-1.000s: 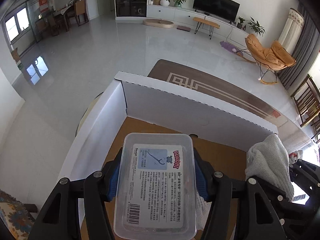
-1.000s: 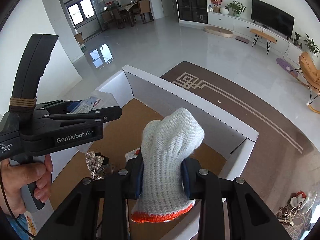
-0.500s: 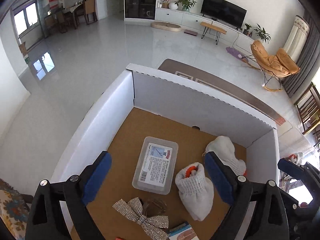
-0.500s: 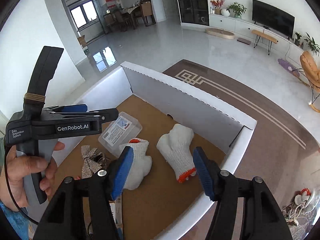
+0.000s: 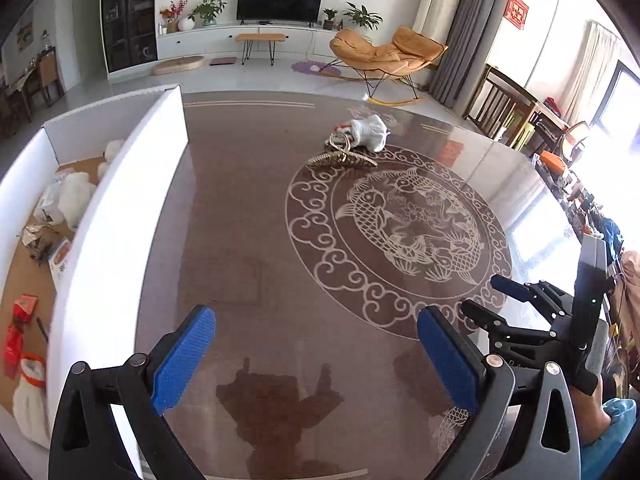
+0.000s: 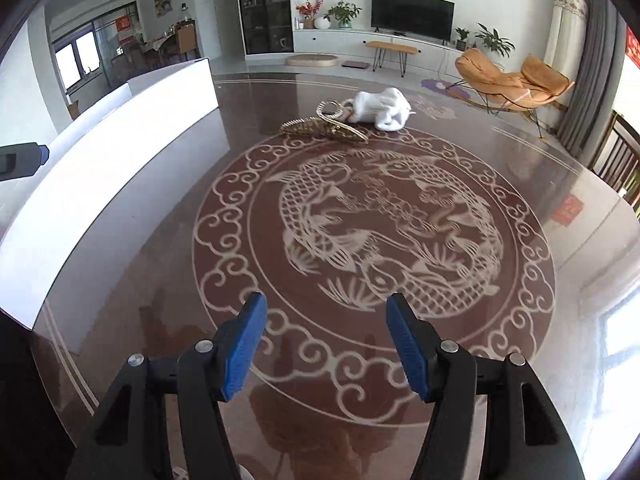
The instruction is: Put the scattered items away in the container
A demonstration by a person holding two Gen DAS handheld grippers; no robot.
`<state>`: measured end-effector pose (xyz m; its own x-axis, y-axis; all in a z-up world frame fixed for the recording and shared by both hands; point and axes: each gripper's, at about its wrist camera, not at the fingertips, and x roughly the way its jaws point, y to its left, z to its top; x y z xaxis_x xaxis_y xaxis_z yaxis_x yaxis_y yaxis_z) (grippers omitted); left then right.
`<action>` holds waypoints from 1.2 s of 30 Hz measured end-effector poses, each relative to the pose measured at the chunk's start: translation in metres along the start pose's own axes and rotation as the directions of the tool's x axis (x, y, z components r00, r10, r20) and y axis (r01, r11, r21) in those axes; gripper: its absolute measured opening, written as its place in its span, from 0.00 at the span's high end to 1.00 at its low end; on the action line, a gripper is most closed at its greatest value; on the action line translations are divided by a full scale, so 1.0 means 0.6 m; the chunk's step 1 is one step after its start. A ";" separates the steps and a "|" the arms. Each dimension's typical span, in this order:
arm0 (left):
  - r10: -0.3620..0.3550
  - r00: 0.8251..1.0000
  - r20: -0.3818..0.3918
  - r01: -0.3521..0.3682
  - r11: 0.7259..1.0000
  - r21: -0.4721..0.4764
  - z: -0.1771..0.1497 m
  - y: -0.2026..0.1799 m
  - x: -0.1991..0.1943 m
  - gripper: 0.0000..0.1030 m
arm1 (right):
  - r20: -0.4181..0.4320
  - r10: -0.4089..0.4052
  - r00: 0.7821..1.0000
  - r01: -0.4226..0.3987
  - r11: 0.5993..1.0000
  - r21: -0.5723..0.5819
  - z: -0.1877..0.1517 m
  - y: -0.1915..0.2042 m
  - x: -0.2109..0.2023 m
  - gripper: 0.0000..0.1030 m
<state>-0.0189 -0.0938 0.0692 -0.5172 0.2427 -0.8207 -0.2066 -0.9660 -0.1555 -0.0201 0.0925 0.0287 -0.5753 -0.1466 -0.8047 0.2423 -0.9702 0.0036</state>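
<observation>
The white cardboard box [image 5: 120, 208] stands at the left of the table; inside it lie white gloves [image 5: 76, 196], a clear plastic case [image 5: 50, 200] and a red packet [image 5: 18, 320]. Far across the table a white glove [image 5: 368, 132] lies against a gold woven ornament [image 5: 340, 158]; the right wrist view shows the same glove [image 6: 382, 112] and ornament [image 6: 324, 128]. My left gripper [image 5: 314, 320] hangs over bare table beside the box, its jaws opening with nothing between them. My right gripper [image 6: 326, 304] is open and empty over the fish pattern.
The glossy brown table [image 6: 560, 280] bears a round fish design [image 6: 384, 224]. The box wall [image 6: 120, 152] runs along the left. Wooden chairs [image 5: 504, 108] stand beyond the table's right edge. A person's hand [image 5: 592, 404] holds the right gripper's handle.
Both grippers let go of the plastic case and the glove in the box, opened wide, then swung right, out of the box and over the table.
</observation>
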 end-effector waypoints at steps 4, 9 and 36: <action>0.053 0.999 0.003 -0.052 0.998 -0.031 -0.028 -0.045 0.098 0.00 | -0.007 -0.061 0.998 0.061 0.993 0.097 -0.071 -0.086 -0.033 0.39; 0.137 0.990 0.039 -0.136 0.991 -0.013 -0.035 -0.082 0.143 0.00 | 0.014 -0.090 0.996 0.088 0.989 0.116 -0.092 -0.112 -0.024 0.38; 0.163 0.986 0.040 -0.164 0.986 0.026 -0.045 -0.107 0.166 0.00 | 0.017 -0.097 0.995 0.094 0.988 0.119 -0.082 -0.102 -0.006 0.35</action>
<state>-0.0350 -0.0097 -0.0174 -0.5767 0.0852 -0.8125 -0.1405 -0.9901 -0.0040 0.0056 0.1620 0.0023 -0.6093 -0.0549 -0.7910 0.0925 -0.9957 -0.0021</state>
